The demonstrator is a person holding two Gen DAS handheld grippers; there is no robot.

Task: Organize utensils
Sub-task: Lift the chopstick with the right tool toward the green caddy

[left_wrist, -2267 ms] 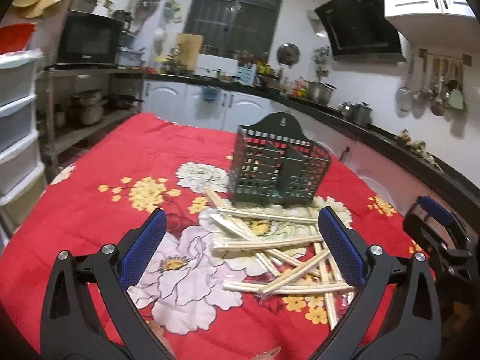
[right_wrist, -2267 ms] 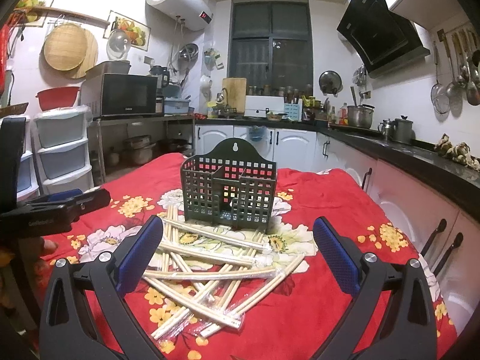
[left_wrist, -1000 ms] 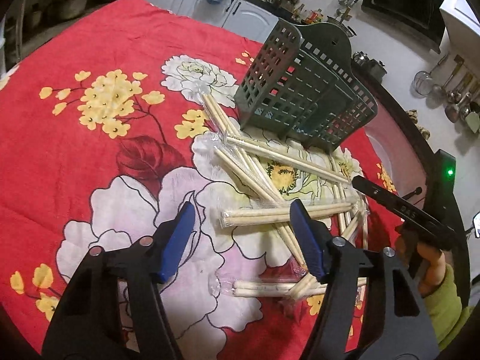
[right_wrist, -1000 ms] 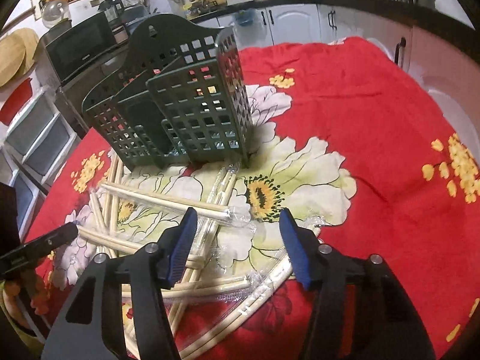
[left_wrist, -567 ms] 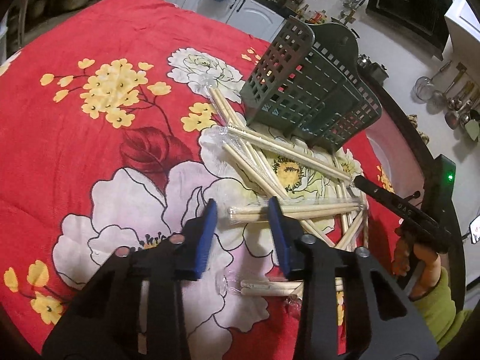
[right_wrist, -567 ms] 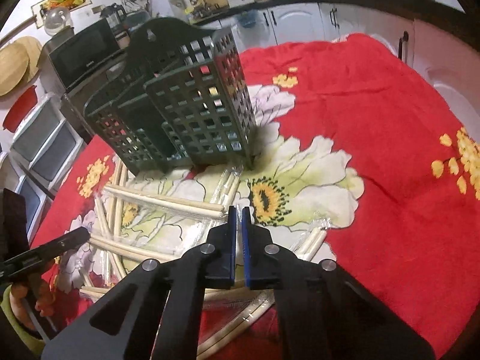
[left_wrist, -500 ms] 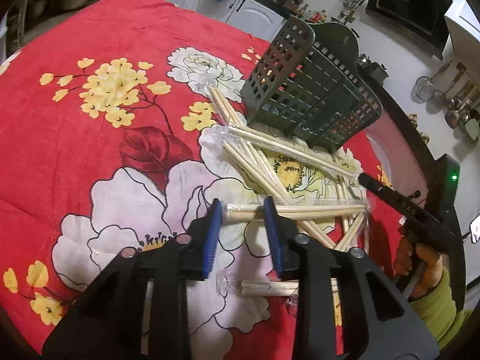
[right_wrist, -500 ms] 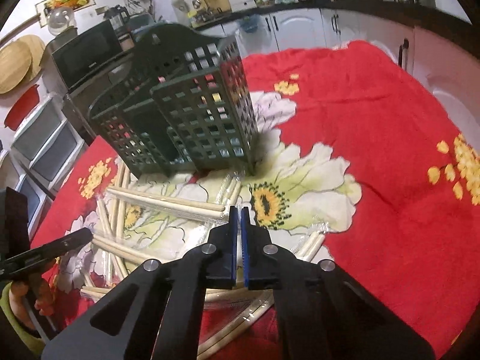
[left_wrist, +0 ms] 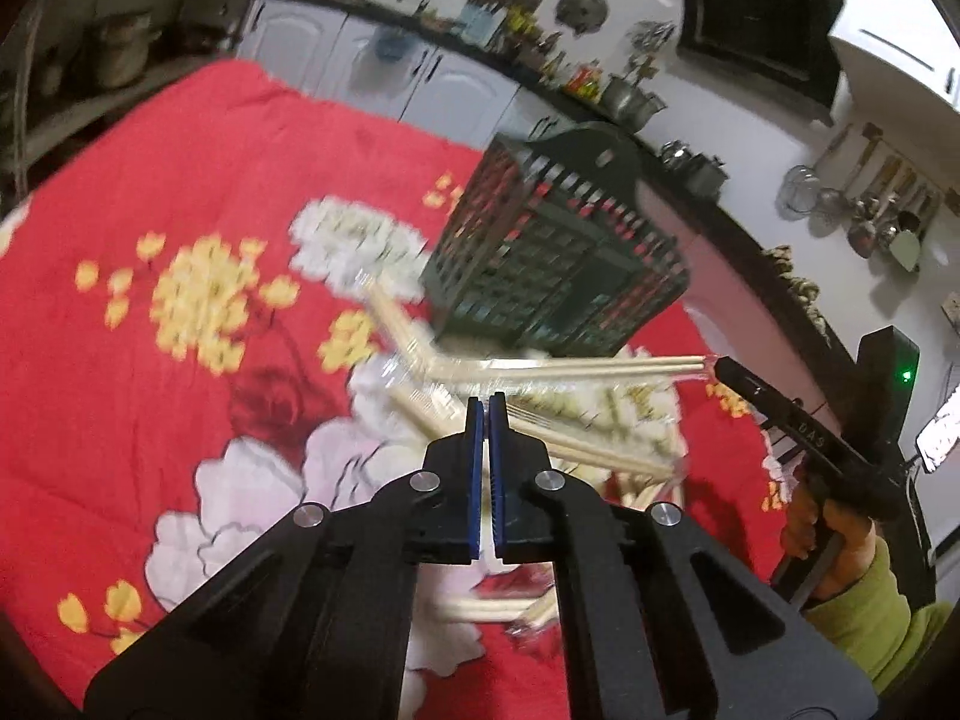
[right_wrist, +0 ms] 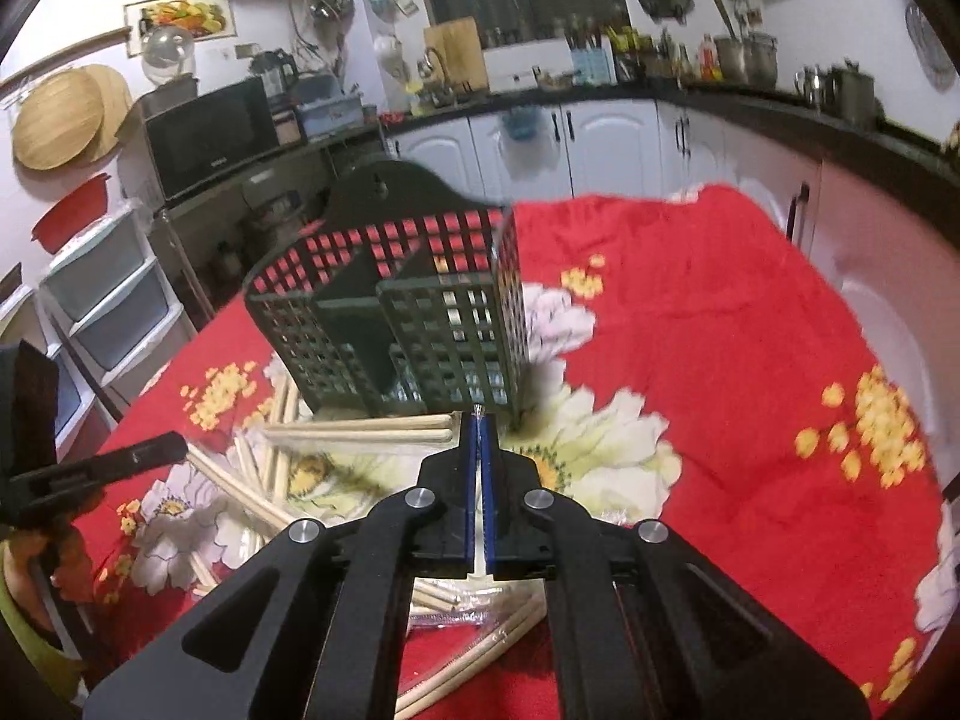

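1. Near the table point(left_wrist: 198, 138) middle, left gripper point(left_wrist: 483, 405) and right gripper point(right_wrist: 478, 420) each clamp, seemingly, one wrapped chopstick pair point(left_wrist: 600, 367).
2. Lift level; tip ends into the green basket point(right_wrist: 420, 330) behind.

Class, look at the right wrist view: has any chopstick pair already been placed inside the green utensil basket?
No: the green utensil basket shows only bare compartments, and the wrapped chopsticks lie outside it.

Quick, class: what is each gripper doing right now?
Left gripper: shut on the wrapped chopsticks.
Right gripper: shut on the other end of the same pair.
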